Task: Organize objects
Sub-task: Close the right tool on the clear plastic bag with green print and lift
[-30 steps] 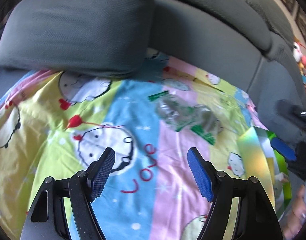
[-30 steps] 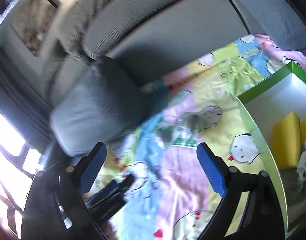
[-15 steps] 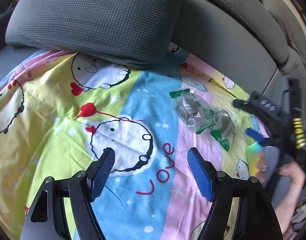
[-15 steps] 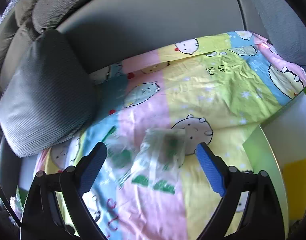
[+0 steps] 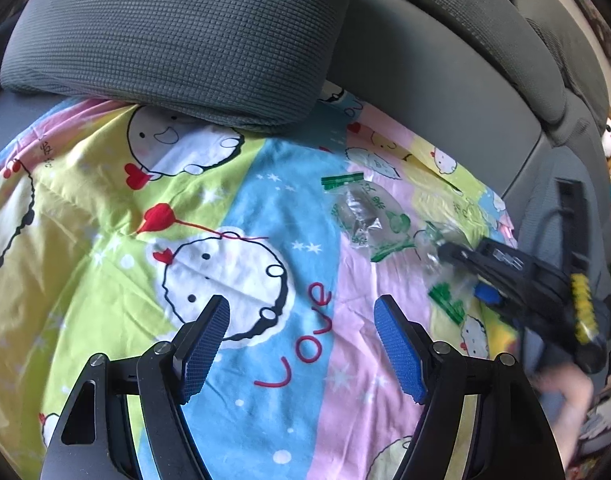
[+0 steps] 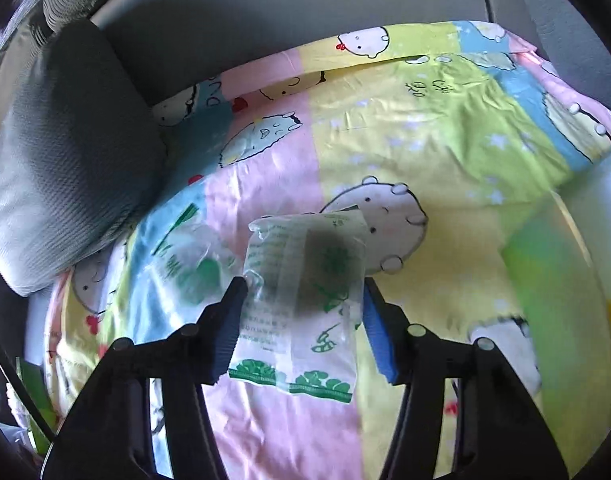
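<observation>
The left wrist camera looks forward and down over its claw (image 5: pixel 301 344) onto the cartoon bedsheet (image 5: pixel 105 208), toward the grey cushion (image 5: pixel 177 36). The right wrist camera sits closer to the sheet, facing the sofa back (image 6: pixel 285 12). Both views share the sheet, the cushion and the clear packets (image 5: pixel 365 216).

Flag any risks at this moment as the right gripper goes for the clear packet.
The right gripper brackets one clear packet, jaws not visibly clamped; the slick film might slip or crumple. A second packet lies close to its left and could get nudged. The left gripper hangs open, offering no support.
</observation>
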Motion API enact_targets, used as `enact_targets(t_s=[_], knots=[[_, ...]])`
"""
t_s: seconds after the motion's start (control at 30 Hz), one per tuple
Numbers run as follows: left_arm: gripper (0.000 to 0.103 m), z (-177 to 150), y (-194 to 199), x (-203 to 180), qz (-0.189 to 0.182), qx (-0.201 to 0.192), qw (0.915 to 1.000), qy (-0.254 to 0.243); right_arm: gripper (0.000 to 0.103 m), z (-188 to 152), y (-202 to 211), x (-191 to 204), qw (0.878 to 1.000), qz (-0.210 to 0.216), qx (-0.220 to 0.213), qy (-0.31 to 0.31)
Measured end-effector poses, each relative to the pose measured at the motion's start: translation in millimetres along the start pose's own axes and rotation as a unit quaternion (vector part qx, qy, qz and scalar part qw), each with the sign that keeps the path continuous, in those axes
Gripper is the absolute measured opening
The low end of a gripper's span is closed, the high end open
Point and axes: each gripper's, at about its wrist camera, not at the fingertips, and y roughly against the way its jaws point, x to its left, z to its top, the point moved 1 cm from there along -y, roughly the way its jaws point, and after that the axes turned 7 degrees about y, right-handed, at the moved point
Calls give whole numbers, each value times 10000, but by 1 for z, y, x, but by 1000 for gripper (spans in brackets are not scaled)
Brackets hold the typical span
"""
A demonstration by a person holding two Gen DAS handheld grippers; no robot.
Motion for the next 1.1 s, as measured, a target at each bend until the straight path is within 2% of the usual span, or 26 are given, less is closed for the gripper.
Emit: enact_targets(t_s=[0.13,0.27,0.37,0.47,0.53,0.6,0.67,0.8,0.9,1.0,1.1], knots=[[75,-3,1,-3,-119,42,9999,-17,55,-27,28,6,9997,70,128,201],[75,-5,1,-3,-169,69,9998,4,56,-59,37,9,9984,140,356,428],[75,-7,-3,-3,-219,192,9996,14,61,-77,41,6,9975,266,456,460],[75,-10,-9,-7,-281,351,9990,-12,72,-80,51,0,9978,238,340,517],[75,-13,-11,-12,-375,433,9983,-73,75,-75,61,-6,9987,245,153,412],[75,-16,-12,-19,-477,511,9974,-144,78,-73,73,-13,9986,479,-31,243],[75,-19,-12,-25,-617,606,9960,-203,78,-72,82,-20,9974,699,-128,85],[75,-29,-17,-44,-1019,930,9897,-374,78,-74,92,-32,9959,859,-239,-183],[75,-37,-24,-57,-1158,1169,9851,-496,75,-75,94,-39,9927,1113,-315,-350],[75,-46,-32,-67,-1223,1408,9807,-592,67,-76,83,-43,9903,1280,-128,-519],[75,-51,-39,-70,-1274,1613,9771,-555,65,-76,71,-45,9862,1514,47,-668]])
